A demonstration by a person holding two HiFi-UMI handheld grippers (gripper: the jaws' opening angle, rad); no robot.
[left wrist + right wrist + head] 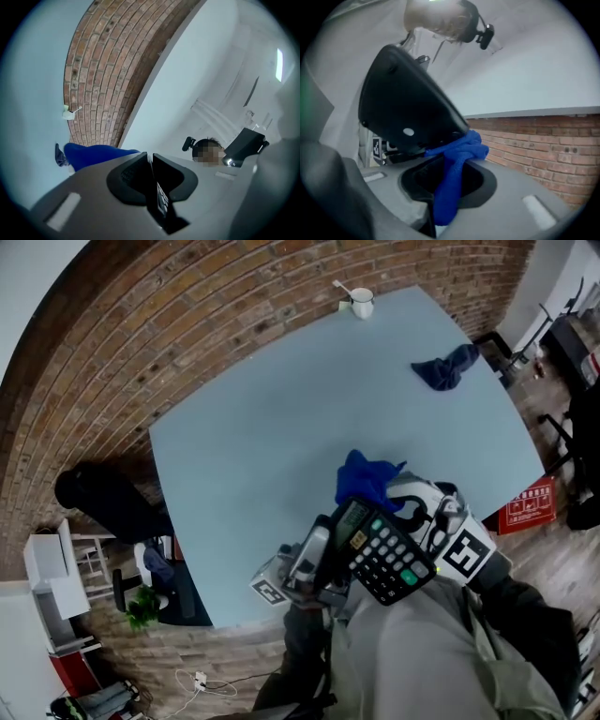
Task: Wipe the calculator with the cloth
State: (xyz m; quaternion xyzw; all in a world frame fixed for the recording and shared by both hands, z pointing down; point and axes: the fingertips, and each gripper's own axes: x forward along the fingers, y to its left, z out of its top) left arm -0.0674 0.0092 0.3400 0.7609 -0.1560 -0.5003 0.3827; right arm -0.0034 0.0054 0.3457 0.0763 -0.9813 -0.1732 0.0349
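One calculator [384, 554] is held tilted above the near edge of the desk [262, 427]. The left tool [323, 563] is clamped narrowly on the calculator's left edge. The right tool [394, 495] grips one blue cloth [367, 479], which touches the calculator's far end and underside. One darker cloth [447, 367] and one mug [362, 303] rest on the desk, well apart.

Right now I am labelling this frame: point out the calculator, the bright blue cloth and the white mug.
calculator [389, 559], head view, middle of its keypad.
bright blue cloth [364, 479], head view, bunched fold above the calculator.
white mug [362, 304], head view, its side wall.
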